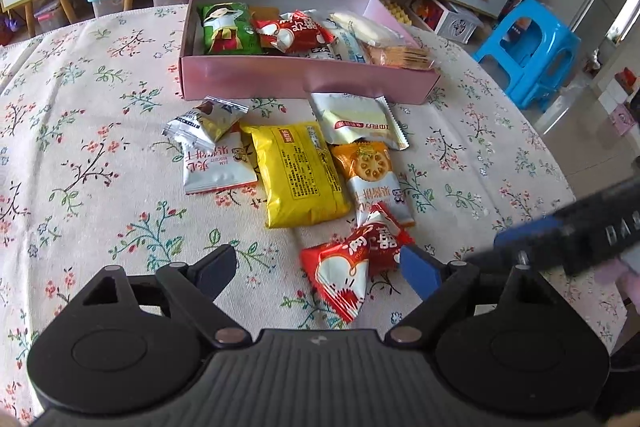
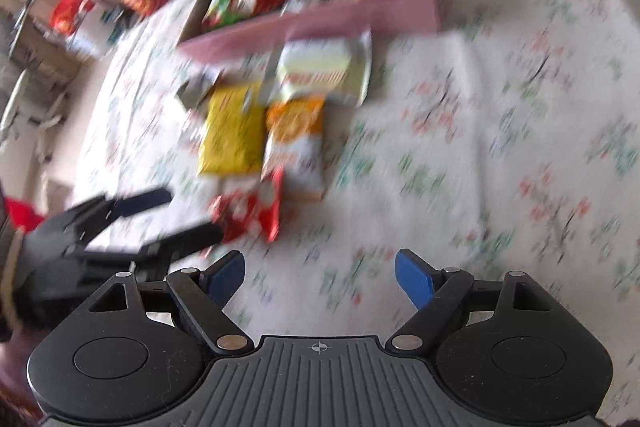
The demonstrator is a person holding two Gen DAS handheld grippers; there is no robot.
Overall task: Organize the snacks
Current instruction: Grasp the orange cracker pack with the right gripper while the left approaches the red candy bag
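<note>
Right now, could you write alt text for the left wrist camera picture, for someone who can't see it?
An open left gripper hovers over a floral tablecloth, with a red snack packet lying just ahead between its fingers. Beyond it lie a yellow packet and several others, in front of a pink box already holding snacks.

Round table under a white floral-print cloth (image 1: 80, 131). On it: open pink cardboard box (image 1: 304, 83), large yellow foil packet (image 1: 298, 173), red-and-white wrapper (image 1: 352, 267), orange biscuit packet (image 1: 370, 171), several silver sachets (image 1: 208, 123).
</note>
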